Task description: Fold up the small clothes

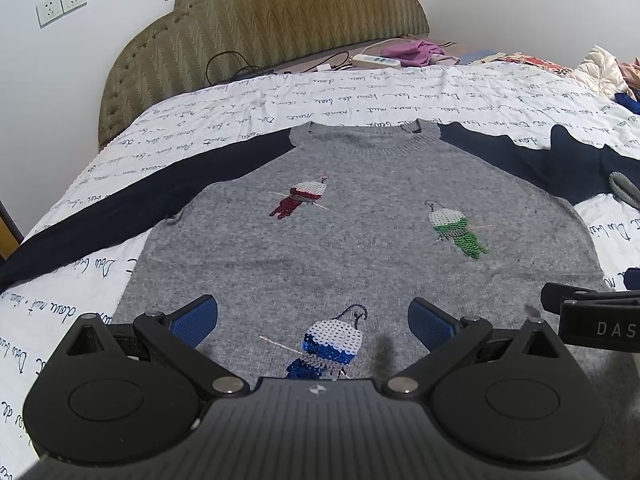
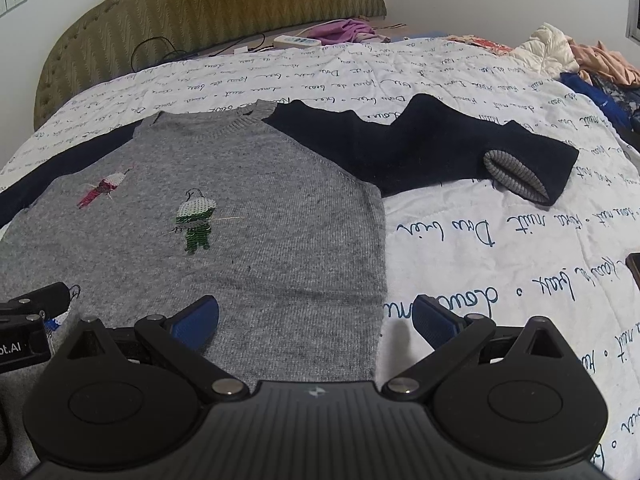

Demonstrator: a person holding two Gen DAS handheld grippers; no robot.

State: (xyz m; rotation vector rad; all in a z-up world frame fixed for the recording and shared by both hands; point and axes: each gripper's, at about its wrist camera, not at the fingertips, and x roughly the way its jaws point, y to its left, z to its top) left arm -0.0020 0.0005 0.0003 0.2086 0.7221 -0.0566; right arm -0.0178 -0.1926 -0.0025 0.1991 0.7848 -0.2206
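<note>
A small grey sweater (image 1: 360, 216) with navy sleeves and three sequin birds lies flat, face up, on the white quilt, collar toward the headboard. It also shows in the right wrist view (image 2: 248, 208). Its left sleeve (image 1: 112, 208) is stretched out straight. Its right sleeve (image 2: 432, 148) is rumpled, with the grey cuff (image 2: 516, 176) turned up. My left gripper (image 1: 312, 320) is open and empty over the lower middle of the sweater, near the blue bird (image 1: 332, 344). My right gripper (image 2: 316, 320) is open and empty over the sweater's lower right edge.
The white quilt (image 1: 400, 88) with script print covers the bed. An olive padded headboard (image 1: 256, 28) stands behind. A power strip (image 1: 376, 61), cables and a purple cloth (image 1: 416, 51) lie at the head. A pile of clothes (image 2: 592, 64) sits at the far right.
</note>
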